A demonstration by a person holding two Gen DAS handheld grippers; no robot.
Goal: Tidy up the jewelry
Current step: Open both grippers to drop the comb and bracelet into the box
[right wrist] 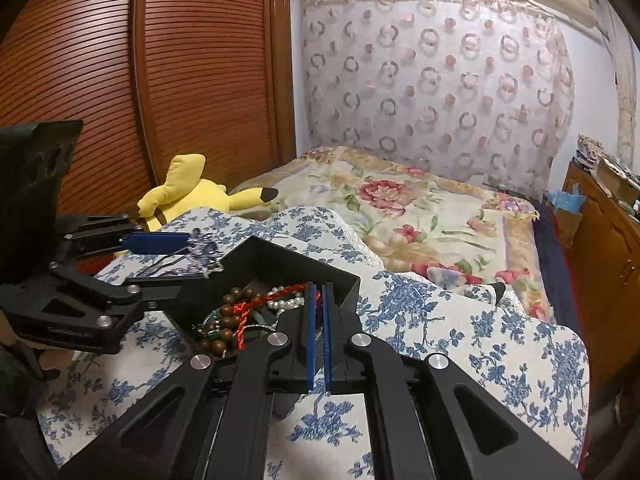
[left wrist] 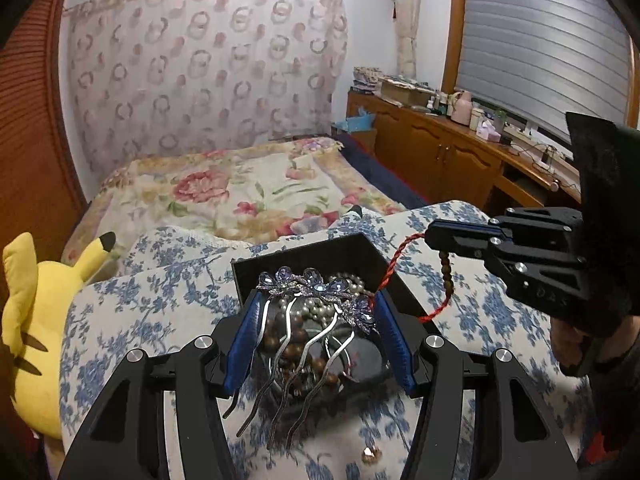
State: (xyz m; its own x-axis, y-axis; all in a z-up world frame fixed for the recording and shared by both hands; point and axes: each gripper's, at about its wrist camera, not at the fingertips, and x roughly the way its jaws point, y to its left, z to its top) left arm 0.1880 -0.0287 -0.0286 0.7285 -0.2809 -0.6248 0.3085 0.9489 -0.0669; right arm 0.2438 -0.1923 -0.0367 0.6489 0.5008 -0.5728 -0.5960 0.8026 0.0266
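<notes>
My left gripper is shut on a silver hair comb topped with purple crystal flowers, its wavy prongs hanging toward the camera. The comb hangs over an open black box holding pearls and brown beads. To the right, my right gripper is shut on a red twisted cord strung with brown beads, which trails down into the box. In the right wrist view the right gripper pinches that cord above the box. The left gripper holds the comb at the box's left corner.
The box rests on a blue-flowered white cloth over a bed with a floral blanket. A small gold piece lies on the cloth near me. A yellow plush toy sits left. A wooden cabinet with clutter runs along the right wall.
</notes>
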